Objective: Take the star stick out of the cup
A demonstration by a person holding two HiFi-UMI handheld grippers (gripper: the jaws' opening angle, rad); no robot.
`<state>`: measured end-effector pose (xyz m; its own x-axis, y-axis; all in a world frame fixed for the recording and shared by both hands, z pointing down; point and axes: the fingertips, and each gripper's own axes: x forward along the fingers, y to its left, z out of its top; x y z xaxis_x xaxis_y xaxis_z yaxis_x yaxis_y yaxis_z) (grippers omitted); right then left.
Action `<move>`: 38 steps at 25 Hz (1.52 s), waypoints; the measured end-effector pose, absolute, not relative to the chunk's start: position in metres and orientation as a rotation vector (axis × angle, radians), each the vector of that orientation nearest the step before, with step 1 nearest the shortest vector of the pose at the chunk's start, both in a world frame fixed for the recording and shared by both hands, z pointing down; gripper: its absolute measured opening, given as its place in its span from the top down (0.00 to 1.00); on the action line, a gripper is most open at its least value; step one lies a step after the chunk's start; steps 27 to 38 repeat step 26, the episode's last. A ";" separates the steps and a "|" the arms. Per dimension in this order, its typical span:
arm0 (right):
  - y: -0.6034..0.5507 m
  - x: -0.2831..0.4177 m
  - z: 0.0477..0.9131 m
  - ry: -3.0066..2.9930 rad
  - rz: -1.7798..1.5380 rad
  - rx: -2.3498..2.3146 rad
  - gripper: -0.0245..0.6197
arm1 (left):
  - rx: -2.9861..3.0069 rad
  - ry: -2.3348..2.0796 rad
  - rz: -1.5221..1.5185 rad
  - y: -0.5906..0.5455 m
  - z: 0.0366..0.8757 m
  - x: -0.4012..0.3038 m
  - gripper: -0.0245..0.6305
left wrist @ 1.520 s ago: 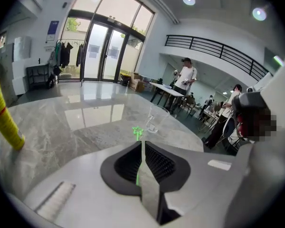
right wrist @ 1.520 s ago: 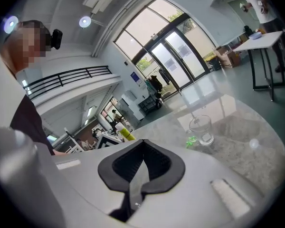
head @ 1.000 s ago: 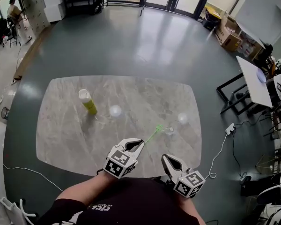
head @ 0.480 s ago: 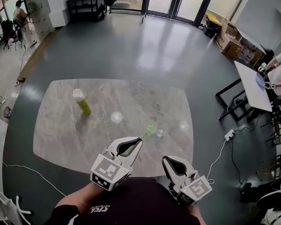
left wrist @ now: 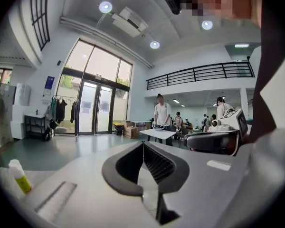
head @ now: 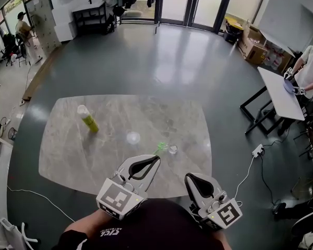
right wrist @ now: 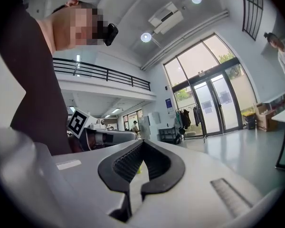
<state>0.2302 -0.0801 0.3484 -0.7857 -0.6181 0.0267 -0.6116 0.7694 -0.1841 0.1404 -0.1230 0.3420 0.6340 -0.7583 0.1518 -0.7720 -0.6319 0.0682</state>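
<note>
Between the jaws of the left gripper [left wrist: 143, 143] there is nothing. The two dark ribbed jaws are closing the last sliver, and their tips already meet. The right gripper [right wrist: 143, 141] also has its jaws together at the tips and is empty. A yellow-green sliver shows through the gap behind them, too small to name.

Both grippers hang at the 6 o'clock edge of the rounded grey marble-patterned table [head: 68, 155]. A small clear cup [head: 172, 149] stands upright on the tabletop toward that near edge. The left gripper is at about 7 o'clock from it and the right at about 5 o'clock, each apart from it. The green star stick [head: 160, 148] shows just at the cup's 9 o'clock side, slanting down toward the left gripper. Whether its end rests inside the cup cannot be made out.

Well apart, at 10 o'clock from the cup, stands an upright yellow-green bottle with a white cap [head: 86, 120]. Beyond the table, at 3 o'clock, a person in a white top [head: 310, 66] stands at a white table [head: 276, 95]. Cardboard boxes [head: 254, 38] sit at 2 o'clock and glass doors [head: 193, 1] at 12.
</note>
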 end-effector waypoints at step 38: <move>-0.084 0.234 0.352 2.916 -0.273 -0.990 0.95 | 2.737 -1.312 0.139 -0.127 0.341 0.141 0.96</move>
